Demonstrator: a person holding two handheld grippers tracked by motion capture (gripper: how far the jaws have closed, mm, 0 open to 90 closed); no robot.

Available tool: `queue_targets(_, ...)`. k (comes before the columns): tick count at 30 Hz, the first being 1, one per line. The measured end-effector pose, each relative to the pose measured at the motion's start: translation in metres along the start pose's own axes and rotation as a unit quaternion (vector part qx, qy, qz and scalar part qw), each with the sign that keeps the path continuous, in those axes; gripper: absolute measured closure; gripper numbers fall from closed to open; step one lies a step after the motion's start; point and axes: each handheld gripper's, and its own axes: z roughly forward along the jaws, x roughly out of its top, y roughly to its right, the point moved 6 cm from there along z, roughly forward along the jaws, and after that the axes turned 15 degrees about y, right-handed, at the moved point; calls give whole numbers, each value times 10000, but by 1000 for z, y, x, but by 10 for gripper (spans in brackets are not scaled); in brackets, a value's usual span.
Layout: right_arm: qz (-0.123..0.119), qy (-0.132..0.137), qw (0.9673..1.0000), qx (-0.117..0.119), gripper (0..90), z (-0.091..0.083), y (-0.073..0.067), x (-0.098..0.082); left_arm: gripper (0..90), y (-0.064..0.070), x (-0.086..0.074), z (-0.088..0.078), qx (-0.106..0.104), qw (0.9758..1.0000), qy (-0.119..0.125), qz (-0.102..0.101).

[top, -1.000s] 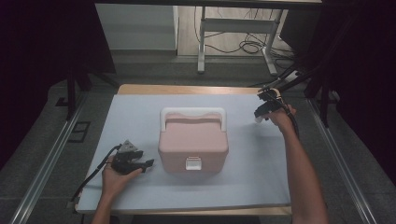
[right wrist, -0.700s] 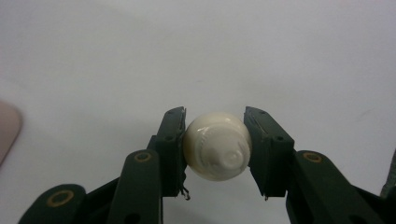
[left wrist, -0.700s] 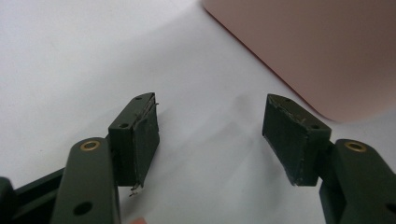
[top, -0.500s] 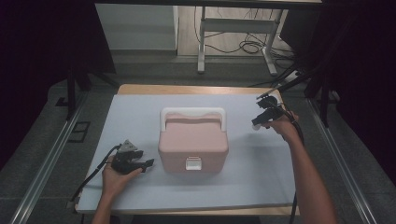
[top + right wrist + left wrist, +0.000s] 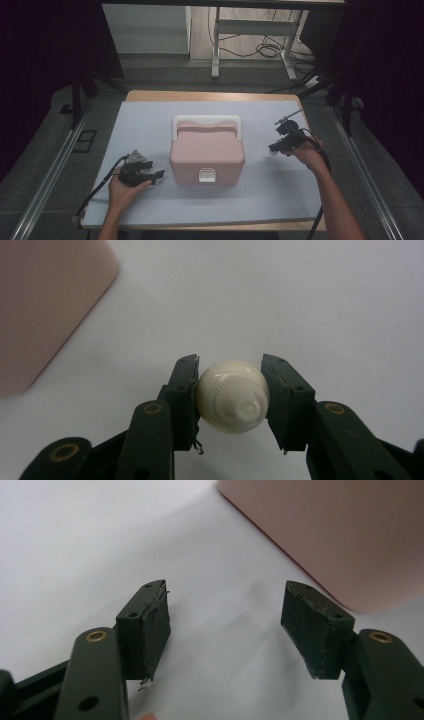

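White bottle (image 5: 233,396) being carried in right claw (image 5: 278,146) toward closed pink box (image 5: 207,154); left claw (image 5: 150,176) wide, empty. Lid needs opening next.

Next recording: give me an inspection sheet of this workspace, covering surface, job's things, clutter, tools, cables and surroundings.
Surface: pale mat on a wooden table.
Job's things: pink box, lid shut, white handle folded toward the far side, white latch at the near side; cream bottle held above the mat right of the box.
Clutter: nothing seen.
Tools: left tool open, nothing between the jaws, low by the box's left side; right tool shut on the bottle.
Cables: one trails from each tool; more lie on the floor behind the table.
Surroundings: dark curtains at both sides, metal rails along the floor, white frame legs behind.
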Motion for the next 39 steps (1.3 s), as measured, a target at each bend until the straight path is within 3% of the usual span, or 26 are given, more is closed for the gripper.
queue_targets(3,-76,-1,9999,152,601,-3,-10,-12,361,0,0,0,-3,10000,-2,-4)
queue_targets(11,-149,-203,9992,314,601,4,-19,-28,361,1,-1,1,-1,10000,-34,-4)
queue_targets(17,-308,-333,9984,349,598,14,-25,-33,360,1,-1,1,1,10000,-34,-3)
queue_targets(24,-316,-236,9987,310,592,14,-26,-34,361,2,0,0,-19,10000,-14,-19)
queue_targets(27,-330,-177,9989,284,549,13,-26,-34,361,1,0,-1,-6,10000,7,-25)
queue_targets(33,-212,148,9995,176,465,4,-24,-30,360,1,1,-1,-13,10000,28,-10)
queue_targets(35,-81,470,9988,90,442,-5,-21,-25,360,1,1,-2,3,10000,41,-34)
queue_targets(37,-45,594,9982,47,442,-9,-19,-22,360,1,1,-2,3,10000,48,-40)
queue_targets(39,56,957,9954,22,438,-20,-17,-17,360,2,2,-2,-4,10000,70,-56)
